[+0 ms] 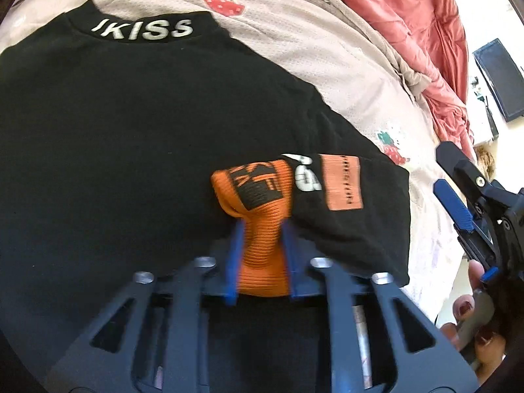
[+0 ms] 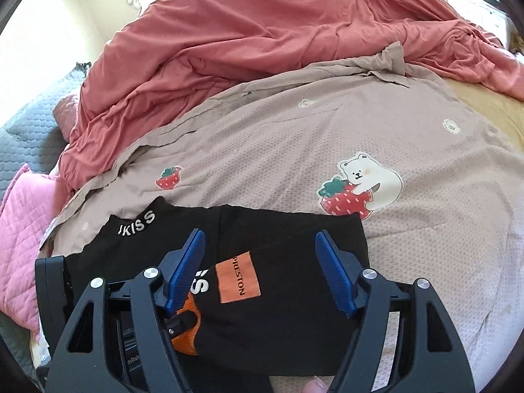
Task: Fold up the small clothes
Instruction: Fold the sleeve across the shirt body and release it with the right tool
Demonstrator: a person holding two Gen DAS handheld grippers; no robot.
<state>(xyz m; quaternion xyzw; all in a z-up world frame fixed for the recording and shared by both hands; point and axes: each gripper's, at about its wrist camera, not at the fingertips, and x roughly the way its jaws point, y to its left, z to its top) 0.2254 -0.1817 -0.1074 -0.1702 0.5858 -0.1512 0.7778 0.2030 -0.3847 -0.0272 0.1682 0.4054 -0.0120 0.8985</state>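
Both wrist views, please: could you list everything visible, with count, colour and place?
Top: one, black, white lettering on collar, flat on bedspread.
Cuff: one, orange ribbed, between left pads.
Patch: one, orange, on folded sleeve.
Bedspread: one, beige, strawberry and bear prints, under top.
Duvet: one, salmon pink, bunched behind.
Pillow: one, pink quilted, left edge.
Left hand-held gripper: shut on cuff.
Right hand-held gripper: open above the sleeve.
Fingers: beside right hand-held gripper.

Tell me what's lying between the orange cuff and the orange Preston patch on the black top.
A strip of black sleeve fabric with white printed lettering lies between the orange cuff and the patch. The left wrist view shows it best.
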